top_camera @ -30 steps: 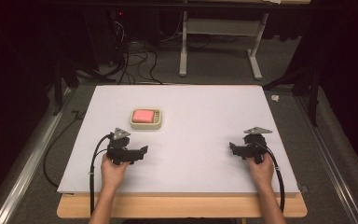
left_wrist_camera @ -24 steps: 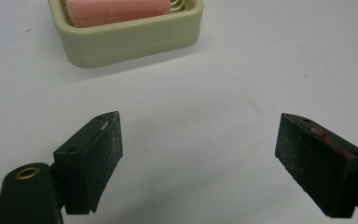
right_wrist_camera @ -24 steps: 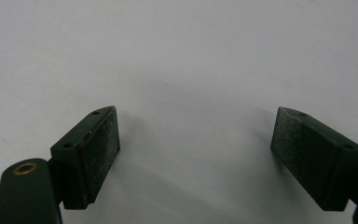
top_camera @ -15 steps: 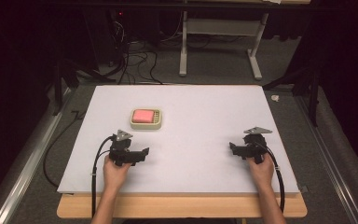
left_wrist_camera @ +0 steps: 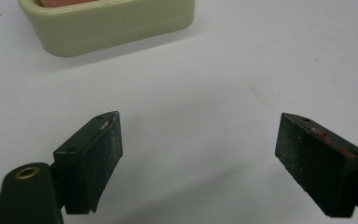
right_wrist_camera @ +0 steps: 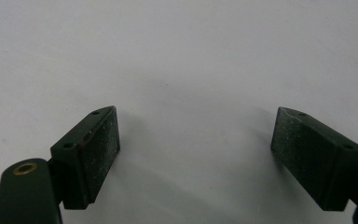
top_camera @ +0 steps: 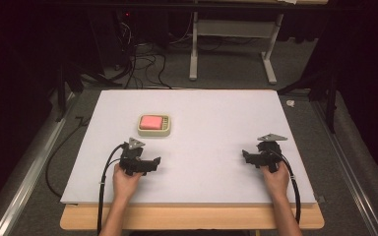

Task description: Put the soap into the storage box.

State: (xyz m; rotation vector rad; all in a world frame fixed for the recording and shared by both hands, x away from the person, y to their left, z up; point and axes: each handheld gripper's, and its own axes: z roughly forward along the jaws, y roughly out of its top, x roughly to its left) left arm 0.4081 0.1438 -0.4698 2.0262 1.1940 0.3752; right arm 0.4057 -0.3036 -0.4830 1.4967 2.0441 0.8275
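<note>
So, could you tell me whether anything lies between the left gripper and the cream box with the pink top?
Nothing visible does: bare white table lies between the open left gripper and the cream box.

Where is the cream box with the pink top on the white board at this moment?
In the high view the cream box lies on the left half of the white board, just beyond the left gripper and apart from it. In the left gripper view it is at upper left.

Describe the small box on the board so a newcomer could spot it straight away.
Find the white board covering the table. On its left half, just beyond the left gripper, sits a small box with rounded corners. Its cream rim and pink top make it the one coloured thing on the white surface.
</note>
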